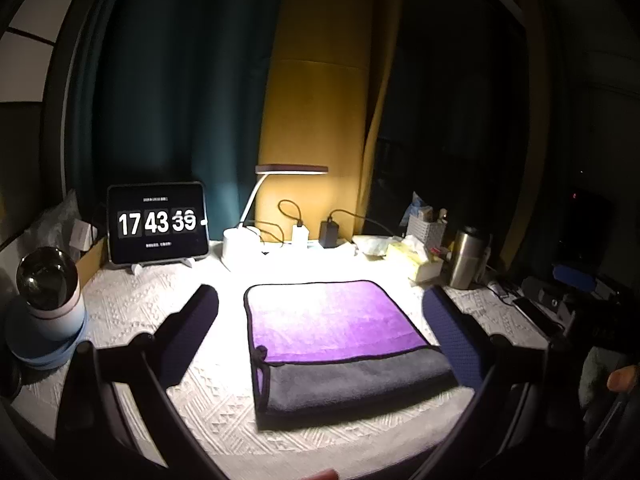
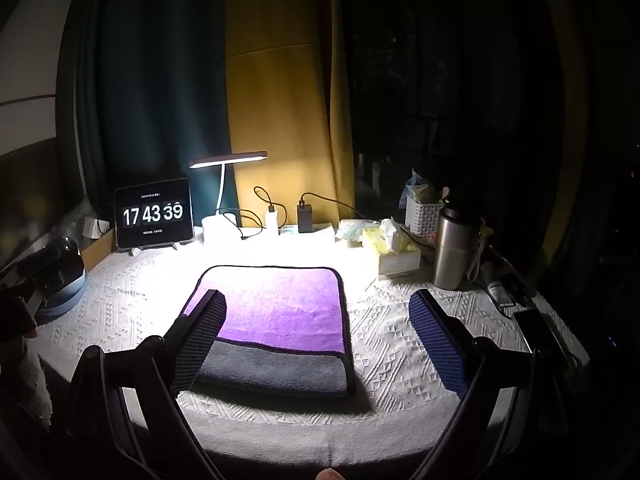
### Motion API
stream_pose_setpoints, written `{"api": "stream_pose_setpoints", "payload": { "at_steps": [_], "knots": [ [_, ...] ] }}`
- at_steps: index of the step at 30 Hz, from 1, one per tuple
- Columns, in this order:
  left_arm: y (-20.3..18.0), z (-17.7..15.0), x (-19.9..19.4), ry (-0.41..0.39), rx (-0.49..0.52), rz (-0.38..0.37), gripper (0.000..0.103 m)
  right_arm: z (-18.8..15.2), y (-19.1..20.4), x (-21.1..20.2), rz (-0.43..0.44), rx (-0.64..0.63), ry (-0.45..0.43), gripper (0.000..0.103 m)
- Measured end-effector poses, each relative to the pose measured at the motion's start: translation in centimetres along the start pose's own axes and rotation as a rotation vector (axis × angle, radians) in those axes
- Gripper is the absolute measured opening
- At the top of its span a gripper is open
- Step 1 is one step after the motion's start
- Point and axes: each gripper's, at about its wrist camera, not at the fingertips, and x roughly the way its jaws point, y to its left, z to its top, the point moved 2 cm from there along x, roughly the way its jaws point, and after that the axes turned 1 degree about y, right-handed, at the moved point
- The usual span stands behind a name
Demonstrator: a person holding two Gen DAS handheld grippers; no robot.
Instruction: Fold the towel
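The towel (image 1: 332, 320) lies folded flat on the white textured tablecloth (image 1: 132, 304). Its top is purple with a dark trim, and a grey layer shows along the near edge. It also shows in the right wrist view (image 2: 280, 308). My left gripper (image 1: 320, 308) is open and empty, held above the near part of the towel with one finger on each side of it. My right gripper (image 2: 320, 312) is open and empty, its left finger over the towel's left near edge and its right finger over bare cloth.
A tablet clock (image 1: 158, 222) stands at the back left, a lit desk lamp (image 1: 280, 184) with chargers and cables behind the towel. A tissue box (image 1: 416, 258), white basket (image 2: 424, 216) and steel flask (image 1: 466, 258) stand back right. A round white-and-blue device (image 1: 48, 300) sits left.
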Motion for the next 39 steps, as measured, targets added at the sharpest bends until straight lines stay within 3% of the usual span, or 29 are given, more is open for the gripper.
{"api": "stream_pose_setpoints", "payload": {
  "at_steps": [39],
  "knots": [
    [-0.19,0.16,0.18,0.008,-0.005,-0.035,0.102,-0.25,0.32,0.16,0.005,-0.002,0.010,0.095]
  ]
}}
